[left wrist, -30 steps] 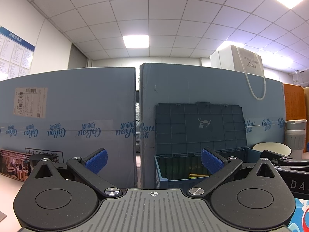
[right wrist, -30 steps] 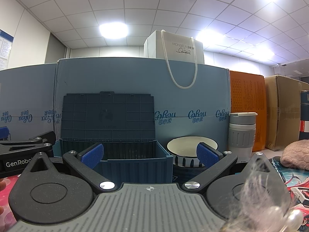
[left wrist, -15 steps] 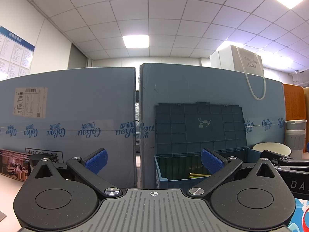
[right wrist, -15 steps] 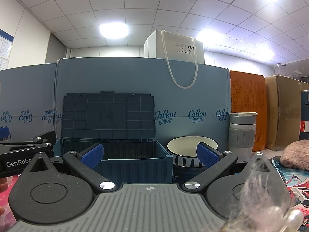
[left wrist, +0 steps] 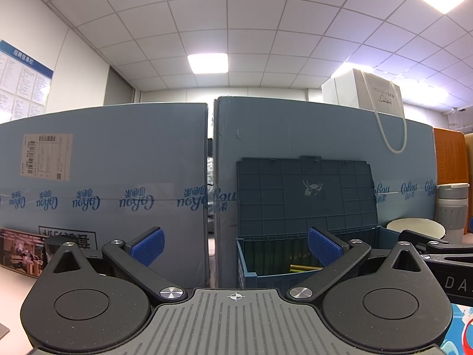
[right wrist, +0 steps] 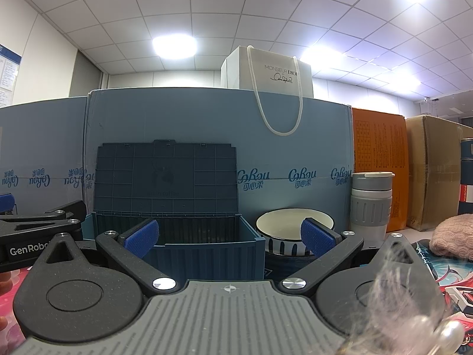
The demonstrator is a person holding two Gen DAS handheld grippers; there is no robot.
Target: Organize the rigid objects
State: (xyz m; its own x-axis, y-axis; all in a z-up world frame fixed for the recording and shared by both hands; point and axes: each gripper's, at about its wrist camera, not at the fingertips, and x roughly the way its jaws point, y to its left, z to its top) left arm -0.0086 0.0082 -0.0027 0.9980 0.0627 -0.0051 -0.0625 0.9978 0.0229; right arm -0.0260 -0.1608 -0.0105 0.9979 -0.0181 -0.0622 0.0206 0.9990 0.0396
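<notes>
Left gripper [left wrist: 235, 247] spread wide, nothing between blue pads. Right gripper [right wrist: 230, 236] likewise wide, empty. Both level, facing blue storage box [right wrist: 204, 247], lid propped upright against blue carton [left wrist: 295, 130]. Yellow object [left wrist: 301, 267] lies inside box (identity unclear). Bowl [right wrist: 291, 223] just right of box; grey tumbler [right wrist: 371, 204] further right.

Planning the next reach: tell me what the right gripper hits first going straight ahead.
Probably the front wall of the open blue crate; the right gripper is open and empty, aimed at it. Depth is unclear.
</notes>
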